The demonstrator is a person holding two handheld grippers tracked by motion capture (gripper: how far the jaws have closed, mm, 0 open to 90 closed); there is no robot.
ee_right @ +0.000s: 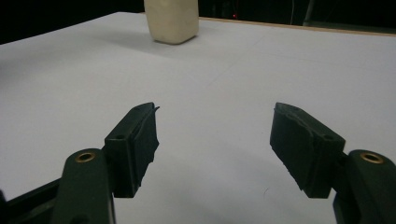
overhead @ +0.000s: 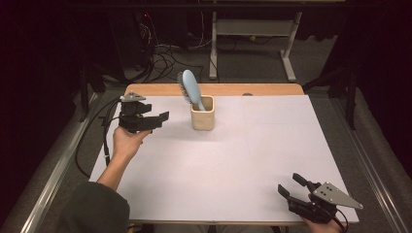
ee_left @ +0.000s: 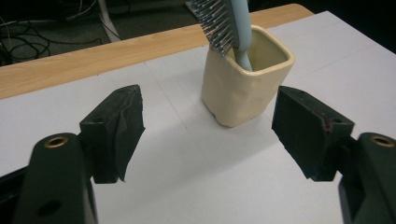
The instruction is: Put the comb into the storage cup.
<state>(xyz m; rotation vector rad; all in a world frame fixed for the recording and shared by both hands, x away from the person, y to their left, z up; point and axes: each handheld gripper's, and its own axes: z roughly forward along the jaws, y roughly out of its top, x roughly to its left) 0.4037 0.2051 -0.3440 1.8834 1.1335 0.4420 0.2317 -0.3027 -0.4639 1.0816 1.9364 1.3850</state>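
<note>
A cream square cup (overhead: 202,116) stands on the white table top (overhead: 243,160) at the far middle. A light blue hairbrush (overhead: 190,87) stands in it handle down, with its bristled head leaning out to the left. My left gripper (overhead: 158,118) hovers to the left of the cup, pointing at it, open and holding nothing. In the left gripper view the cup (ee_left: 243,93) and the brush (ee_left: 219,23) sit just beyond the open left gripper (ee_left: 208,135). My right gripper (overhead: 290,183) stays near the front right edge, open and holding nothing. In the right gripper view the cup (ee_right: 172,21) is far beyond the open right gripper (ee_right: 215,116).
A wooden strip (overhead: 214,89) runs along the table's far edge. Behind it on the floor are a white desk frame (overhead: 286,63) and loose cables (overhead: 165,58). A black cable (overhead: 104,141) trails from the left gripper off the table's left side.
</note>
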